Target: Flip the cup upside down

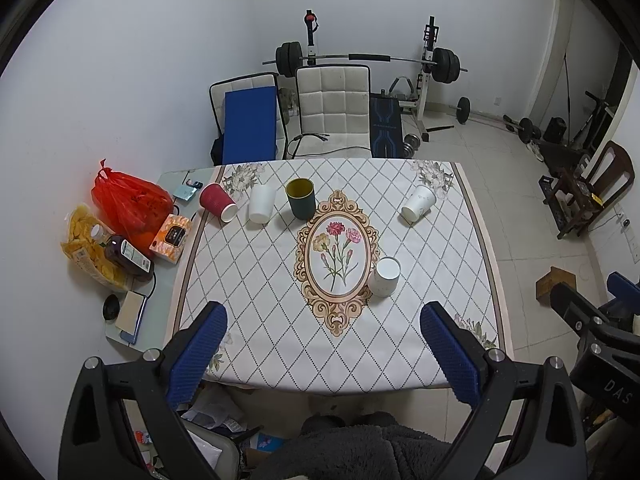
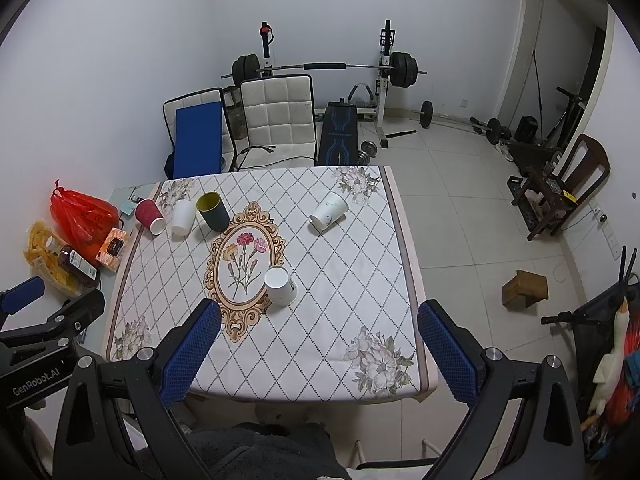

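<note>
Our right hand-held gripper point(image 2: 318, 344) hangs wide open and empty above the near edge of the table point(image 2: 280, 376), and the left hand-held gripper point(image 1: 322, 344) is just as wide and empty. The green cup point(image 2: 213, 211) stands upright, mouth up, at the far left of the cloth, its long axis vertical. It lies ahead and well to the left of the right gripper, almost straight ahead of the left one (so we judge the left the nearer). Beside it sit a white cup point(image 2: 183, 217) and a red cup point(image 2: 149, 216); two more white cups point(image 2: 281, 286) point(image 2: 329, 212) lie nearer the right.
</note>
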Motion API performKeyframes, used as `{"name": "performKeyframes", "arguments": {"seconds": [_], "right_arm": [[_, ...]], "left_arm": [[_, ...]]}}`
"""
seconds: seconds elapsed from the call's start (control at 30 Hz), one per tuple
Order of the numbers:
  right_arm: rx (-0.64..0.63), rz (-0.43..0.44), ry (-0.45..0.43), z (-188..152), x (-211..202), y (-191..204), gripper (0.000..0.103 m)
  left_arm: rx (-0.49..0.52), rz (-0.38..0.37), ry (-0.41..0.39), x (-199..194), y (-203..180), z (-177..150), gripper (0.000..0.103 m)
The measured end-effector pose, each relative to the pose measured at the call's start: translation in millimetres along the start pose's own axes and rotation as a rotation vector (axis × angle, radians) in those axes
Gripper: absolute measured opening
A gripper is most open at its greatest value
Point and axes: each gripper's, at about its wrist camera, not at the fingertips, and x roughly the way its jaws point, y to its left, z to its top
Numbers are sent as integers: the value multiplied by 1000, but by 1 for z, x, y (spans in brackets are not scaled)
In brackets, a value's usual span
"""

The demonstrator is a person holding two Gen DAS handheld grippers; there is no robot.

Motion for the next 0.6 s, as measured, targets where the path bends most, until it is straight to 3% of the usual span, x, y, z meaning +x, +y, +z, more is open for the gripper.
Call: {"name": "performKeyframes", "arguments": {"seconds": [0.6], "right_arm": [[-3,1,1,1,-1,0,101]], "left_arm": [[7,2,3,0,-1,-4,103]]}}
